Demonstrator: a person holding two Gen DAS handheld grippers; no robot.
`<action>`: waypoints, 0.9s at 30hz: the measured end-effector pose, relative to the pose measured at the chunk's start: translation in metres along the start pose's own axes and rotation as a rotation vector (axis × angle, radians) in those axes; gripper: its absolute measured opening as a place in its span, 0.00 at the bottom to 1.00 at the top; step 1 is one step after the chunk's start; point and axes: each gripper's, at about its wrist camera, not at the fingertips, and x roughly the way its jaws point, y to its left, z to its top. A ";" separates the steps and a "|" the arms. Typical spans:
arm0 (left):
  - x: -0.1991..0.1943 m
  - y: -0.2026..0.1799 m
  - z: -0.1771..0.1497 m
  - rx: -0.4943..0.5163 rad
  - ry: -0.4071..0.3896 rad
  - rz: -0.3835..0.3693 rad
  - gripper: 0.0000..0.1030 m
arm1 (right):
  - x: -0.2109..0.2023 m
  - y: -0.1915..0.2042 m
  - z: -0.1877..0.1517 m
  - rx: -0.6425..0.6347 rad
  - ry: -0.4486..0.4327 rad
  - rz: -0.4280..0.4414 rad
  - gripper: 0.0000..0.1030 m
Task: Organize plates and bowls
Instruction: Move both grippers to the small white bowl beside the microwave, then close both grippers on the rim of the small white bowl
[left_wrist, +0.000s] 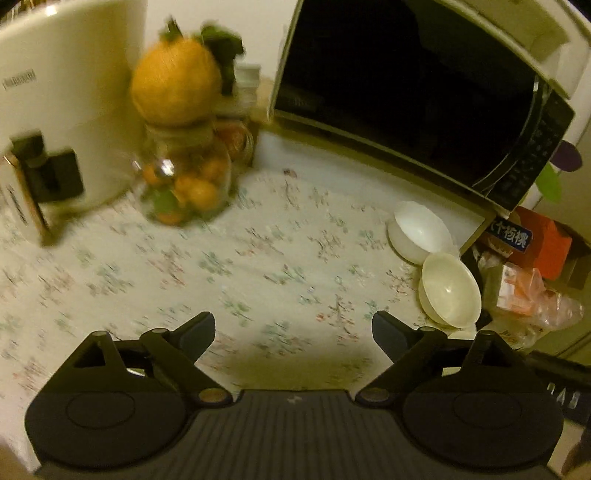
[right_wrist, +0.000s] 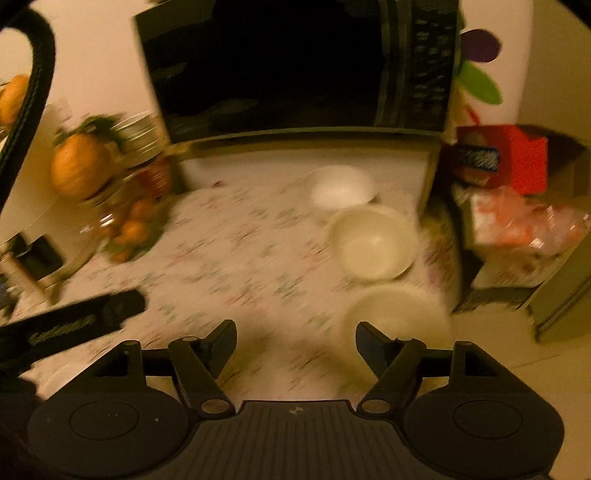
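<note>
Closest to me, both tools hang over the flowered tablecloth (left_wrist: 258, 236) with nothing between their fingers. My left gripper (left_wrist: 293, 332) is spread wide, its pads over bare cloth. My right gripper (right_wrist: 295, 341) is spread too, a little less so, and empty as well.

Taking the microwave (left_wrist: 406, 85) as my landmark: it stands at the back of the table, its dark door facing me. Just in front of its right corner sits the white bowl (left_wrist: 419, 230), upright. The cream bowl (left_wrist: 450, 290) is one step further out from the microwave, touching or almost touching the white one (blur keeps me from saying which). In the right wrist view a pale plate (right_wrist: 397, 321) lies nearer still to me, in line with the two bowls, just beyond my right gripper's right-hand finger; it is too smeared to say more.

Left of the microwave stands a glass jar (left_wrist: 184, 181) of small orange fruit, with a large orange ball (left_wrist: 175, 85) on top. Further left is a tall white appliance (left_wrist: 74, 92). Right of the microwave, off the cloth, lie a red box (left_wrist: 532, 240) and crinkled plastic bags (left_wrist: 535, 299).
</note>
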 end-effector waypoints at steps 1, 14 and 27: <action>0.006 -0.003 0.002 -0.016 0.015 -0.013 0.88 | 0.006 -0.010 0.005 0.002 -0.012 -0.026 0.69; 0.082 -0.037 0.045 -0.140 0.008 -0.112 0.86 | 0.076 -0.126 0.050 0.299 -0.045 -0.034 0.73; 0.159 -0.089 0.071 -0.021 -0.061 -0.177 0.85 | 0.149 -0.128 0.090 0.292 -0.073 0.078 0.72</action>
